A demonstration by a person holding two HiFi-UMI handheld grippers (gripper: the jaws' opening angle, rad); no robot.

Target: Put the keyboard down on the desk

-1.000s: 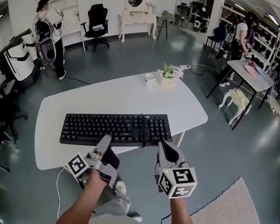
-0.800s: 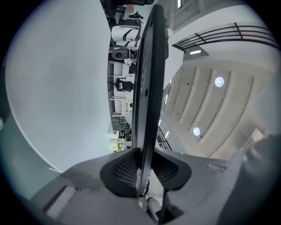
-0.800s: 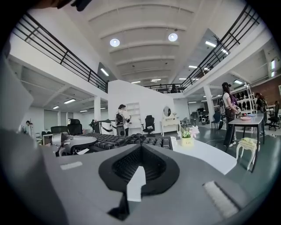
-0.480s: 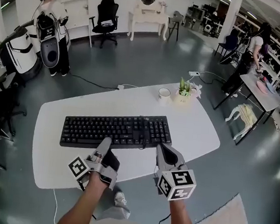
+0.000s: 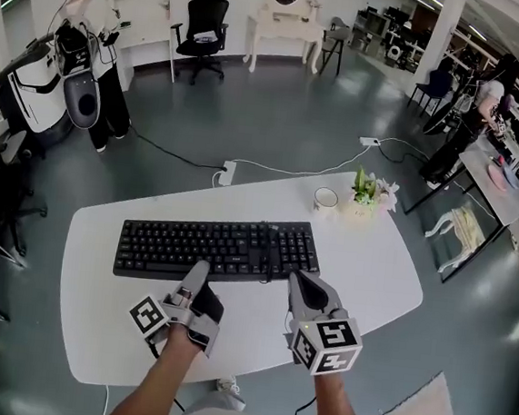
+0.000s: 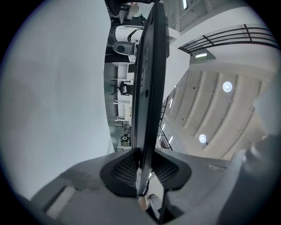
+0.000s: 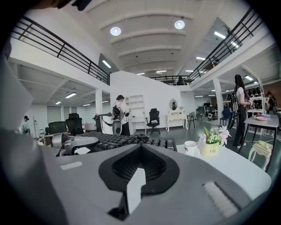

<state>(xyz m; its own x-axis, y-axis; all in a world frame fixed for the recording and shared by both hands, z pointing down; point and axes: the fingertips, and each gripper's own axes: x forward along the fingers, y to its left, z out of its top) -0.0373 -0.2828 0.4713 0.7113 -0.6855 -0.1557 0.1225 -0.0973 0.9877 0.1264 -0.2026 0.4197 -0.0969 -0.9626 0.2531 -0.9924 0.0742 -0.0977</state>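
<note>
Black keyboard gripped at its near edge, just clear of the desk

The left gripper (image 6: 142, 169), rolled on its side, has its jaws clamped on the near edge of the black keyboard (image 5: 210, 243) — a strip of room shows between the keyboard and the white desk (image 5: 378, 259) below. To its right, the right gripper (image 5: 301, 283) has its jaws drawn almost together, holding nothing, tips at that same edge. Beyond it stand a mug (image 5: 325, 198) and a flower pot (image 5: 363, 203).

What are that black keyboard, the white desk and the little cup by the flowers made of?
Keyboard: matte black plastic, going by its dull moulded keys. Desk: smooth white top, likely laminate or painted board; the surface is even and seamless. Cup: glossy white, probably ceramic, though too small to be sure.
</note>
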